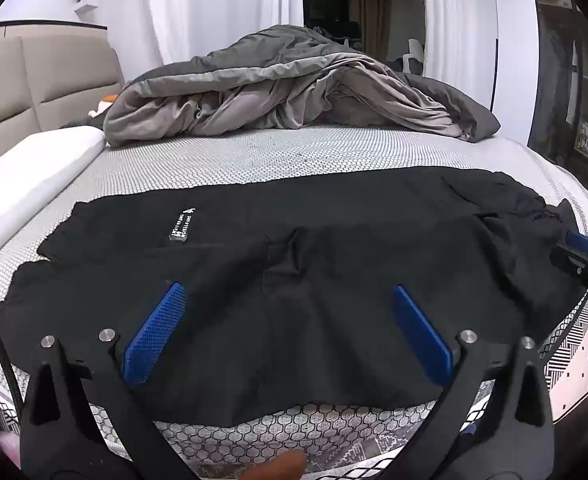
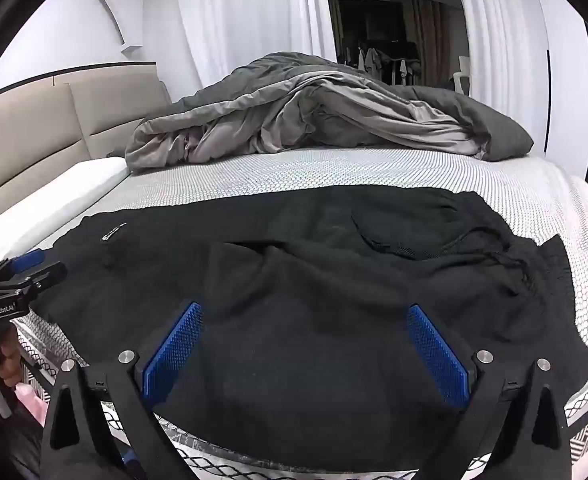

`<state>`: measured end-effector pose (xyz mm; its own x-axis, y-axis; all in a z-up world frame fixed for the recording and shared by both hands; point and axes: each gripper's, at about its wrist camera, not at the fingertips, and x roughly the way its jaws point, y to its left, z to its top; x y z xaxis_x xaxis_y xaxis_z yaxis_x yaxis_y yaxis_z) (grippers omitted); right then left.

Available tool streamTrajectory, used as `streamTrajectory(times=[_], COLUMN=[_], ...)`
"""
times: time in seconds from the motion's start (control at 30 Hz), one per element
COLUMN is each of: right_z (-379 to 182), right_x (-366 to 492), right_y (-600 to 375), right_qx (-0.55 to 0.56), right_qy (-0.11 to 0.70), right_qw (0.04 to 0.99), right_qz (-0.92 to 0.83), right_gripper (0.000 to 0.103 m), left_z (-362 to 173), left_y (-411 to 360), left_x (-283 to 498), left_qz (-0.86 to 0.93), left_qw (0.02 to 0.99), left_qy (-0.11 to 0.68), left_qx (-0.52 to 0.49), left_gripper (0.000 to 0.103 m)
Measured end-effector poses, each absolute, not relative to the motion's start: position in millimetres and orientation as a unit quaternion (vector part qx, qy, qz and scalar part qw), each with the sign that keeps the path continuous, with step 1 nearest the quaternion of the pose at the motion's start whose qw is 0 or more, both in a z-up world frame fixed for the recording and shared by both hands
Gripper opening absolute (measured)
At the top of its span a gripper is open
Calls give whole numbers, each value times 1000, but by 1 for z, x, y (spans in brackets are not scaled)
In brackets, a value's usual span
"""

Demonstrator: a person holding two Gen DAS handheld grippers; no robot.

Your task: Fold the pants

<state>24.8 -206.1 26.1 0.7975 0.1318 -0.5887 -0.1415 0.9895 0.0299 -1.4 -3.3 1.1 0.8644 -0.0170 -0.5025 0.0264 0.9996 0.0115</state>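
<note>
left gripper and right gripper gape wide, tilted downward, side by side

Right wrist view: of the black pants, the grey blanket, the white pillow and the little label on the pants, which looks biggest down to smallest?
1. Black pants, though nearest the camera.
2. Grey blanket.
3. White pillow.
4. Label.

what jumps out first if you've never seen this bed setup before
The black pants spread across the near half of the patterned mattress, under both wide-open grippers, left and right. Behind them a crumpled grey duvet is heaped at the far side.
</note>
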Motion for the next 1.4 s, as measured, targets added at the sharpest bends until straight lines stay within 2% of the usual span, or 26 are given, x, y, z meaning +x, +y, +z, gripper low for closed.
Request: streamTrajectory(times=[0.13, 0.5, 1.4], right_z=[28, 30, 28], right_x=[27, 17, 16], right_y=[-206, -199, -193], right_qx=[0, -9, -17], right_qy=[326, 290, 294], right_qw=[942, 954, 952], right_qz=[81, 80, 80], right_gripper=[103, 103, 103], left_z=[-1, -4, -8], left_y=[-6, -9, -11], left_x=[14, 16, 20], left_qz=[-10, -16, -13], left_qw=[956, 958, 957], left_qy=[292, 288, 288], left_qx=[-2, 6, 9], left_gripper=[102, 102, 102])
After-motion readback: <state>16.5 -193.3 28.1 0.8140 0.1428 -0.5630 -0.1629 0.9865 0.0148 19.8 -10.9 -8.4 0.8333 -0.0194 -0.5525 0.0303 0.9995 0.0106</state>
